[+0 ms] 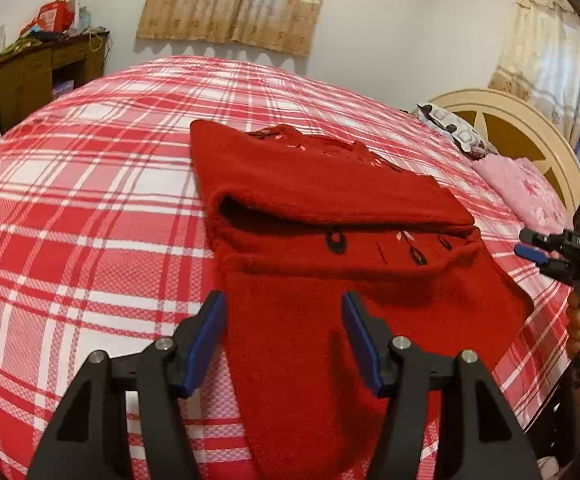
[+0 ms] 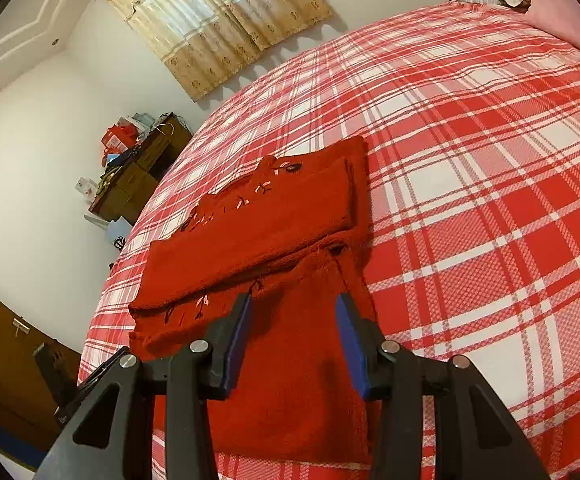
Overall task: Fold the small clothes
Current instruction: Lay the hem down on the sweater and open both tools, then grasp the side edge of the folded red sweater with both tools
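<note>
A small red knitted sweater [image 1: 329, 216] with dark and pink embroidery lies on the red and white plaid bed [image 1: 90, 200], its sleeves folded across the body. My left gripper [image 1: 284, 310] is open and empty, just above the sweater's near hem. My right gripper [image 2: 293, 312] is open and empty over the sweater [image 2: 274, 232] at its near end. The right gripper also shows at the right edge of the left wrist view [image 1: 529, 246], open, beside the sweater. The left gripper shows dimly at the lower left of the right wrist view [image 2: 102, 364].
A pink pillow [image 1: 525, 192] and a patterned pillow [image 1: 453, 128] lie by the cream headboard [image 1: 517, 128]. A cluttered wooden desk [image 1: 38, 72] stands past the bed's far left. Curtains [image 1: 234, 0] hang on the back wall.
</note>
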The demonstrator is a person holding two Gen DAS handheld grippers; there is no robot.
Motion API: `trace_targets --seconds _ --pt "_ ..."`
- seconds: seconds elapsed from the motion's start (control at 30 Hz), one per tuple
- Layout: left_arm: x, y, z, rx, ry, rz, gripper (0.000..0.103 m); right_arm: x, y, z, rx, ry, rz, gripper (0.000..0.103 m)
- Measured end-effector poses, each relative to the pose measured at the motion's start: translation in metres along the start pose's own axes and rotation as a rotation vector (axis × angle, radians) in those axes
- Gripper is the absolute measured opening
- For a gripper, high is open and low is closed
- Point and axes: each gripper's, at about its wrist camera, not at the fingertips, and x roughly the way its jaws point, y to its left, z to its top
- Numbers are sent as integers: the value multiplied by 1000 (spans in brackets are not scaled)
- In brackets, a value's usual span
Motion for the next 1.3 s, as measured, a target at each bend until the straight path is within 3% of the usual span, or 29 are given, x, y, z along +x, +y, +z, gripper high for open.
trace_targets --seconds 0.3,0.37,0.4,0.43,0.47,0.5,0.6,0.77,0.87,0.93,1.17,1.23,1.3 --pt "9 2 -2 -24 18 12 62 1 -5 -4 19 9 1 44" --pt "7 3 -2 -33 13 2 57 2 -8 -5 31 12 3 44" --pt "7 3 -3 -32 10 -3 44 2 -9 -5 37 12 4 44" --pt "7 2 -3 -30 13 -18 23 2 -10 -5 42 13 6 44" --pt "7 0 -4 -26 16 -25 13 3 -10 -5 45 14 8 44" --pt "8 -1 -5 -17 17 -22 11 3 -10 -5 44 14 9 44" --pt "10 -6 -8 8 8 -6 11 2 -9 -6 29 13 0 44" --pt "14 0 -4 -26 14 11 20 -2 -3 -8 -37 4 -33 44" --pt "16 1 0 -36 15 23 39 -3 2 -10 -104 2 -87 44" --pt "19 -1 1 -38 13 18 44 -3 6 -11 -155 1 -115 44" --pt "24 -1 4 -64 3 19 39 21 28 -8 -342 20 -181 44" --pt "24 2 5 -82 4 19 19 32 32 -3 -368 17 -198 44" --pt "24 3 4 -88 6 23 18 46 35 1 -400 26 -214 44"
